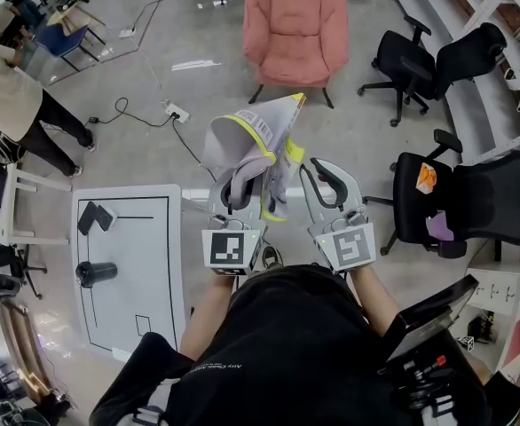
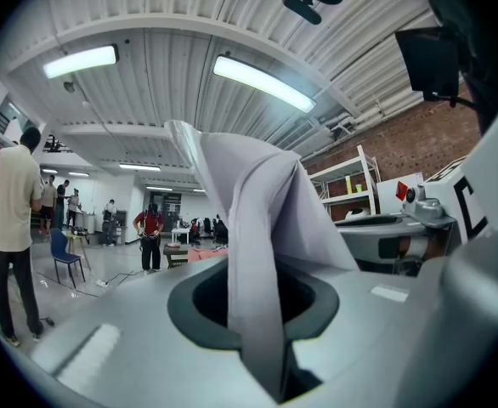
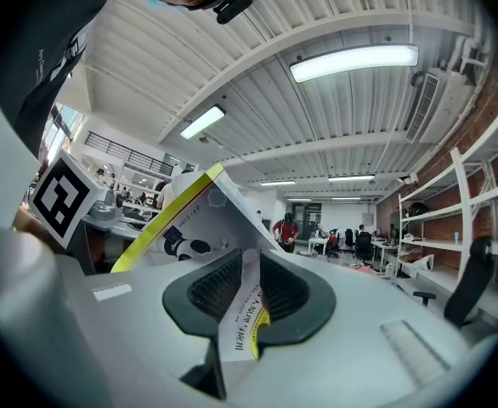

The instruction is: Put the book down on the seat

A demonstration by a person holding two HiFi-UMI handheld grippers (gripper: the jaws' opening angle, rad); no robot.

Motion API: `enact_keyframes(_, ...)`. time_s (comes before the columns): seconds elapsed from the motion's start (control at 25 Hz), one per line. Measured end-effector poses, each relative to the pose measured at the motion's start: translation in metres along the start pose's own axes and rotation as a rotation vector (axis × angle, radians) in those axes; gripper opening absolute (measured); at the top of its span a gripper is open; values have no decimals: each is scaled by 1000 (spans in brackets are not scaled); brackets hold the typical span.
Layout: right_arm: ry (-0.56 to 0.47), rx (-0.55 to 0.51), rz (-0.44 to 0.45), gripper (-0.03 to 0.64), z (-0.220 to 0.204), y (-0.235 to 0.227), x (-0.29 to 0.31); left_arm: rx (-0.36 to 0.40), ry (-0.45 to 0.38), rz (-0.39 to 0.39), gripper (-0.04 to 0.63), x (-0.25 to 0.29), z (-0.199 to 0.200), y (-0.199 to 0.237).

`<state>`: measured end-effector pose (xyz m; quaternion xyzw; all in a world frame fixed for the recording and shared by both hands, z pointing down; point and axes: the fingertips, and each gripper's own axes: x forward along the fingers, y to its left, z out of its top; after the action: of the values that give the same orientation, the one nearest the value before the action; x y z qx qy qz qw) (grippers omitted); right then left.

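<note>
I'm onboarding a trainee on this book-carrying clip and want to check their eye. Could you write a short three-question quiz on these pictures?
1. True or false: the yellow-edged open book already lies on the pink padded armchair.
2. Which is shut on the book? A) the left tool only B) the right tool only C) both
3. Fill in: the white table bearing the black cylinder stands on the person's ___ side.
Key: 1 false; 2 C; 3 left.
</note>
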<state>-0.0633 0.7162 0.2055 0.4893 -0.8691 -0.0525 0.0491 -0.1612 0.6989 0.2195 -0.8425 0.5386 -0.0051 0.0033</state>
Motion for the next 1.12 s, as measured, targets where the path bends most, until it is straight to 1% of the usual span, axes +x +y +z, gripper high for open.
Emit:
enact_keyframes(0.16, -1, 6, -17, 80, 1, 1, 12, 5, 8, -13, 69, 4, -2, 9)
enact_keyframes(0.36, 16, 29, -43, 80, -2, 3, 22, -2, 47, -32, 69, 12, -9, 15)
enact_keyframes(0.52, 15, 43, -58, 80, -9, -10, 28, 4, 81, -51, 69, 27, -14, 13)
enact_keyframes(0.72, 26, 85, -51, 80, -24, -46, 35, 17, 68, -32, 69, 61, -23, 0)
enact_keyframes(0.84, 12, 103, -41, 80, -31, -78, 43, 18, 103, -11, 69, 85, -24, -8)
enact_keyframes(1.0, 4, 136, -17, 80, -42, -114, 49, 8, 147, 44, 69, 112, -25, -15)
enact_keyframes(1.12, 14, 155, -1, 80, -51, -137, 52, 29, 157, 34, 69, 131, -25, -29)
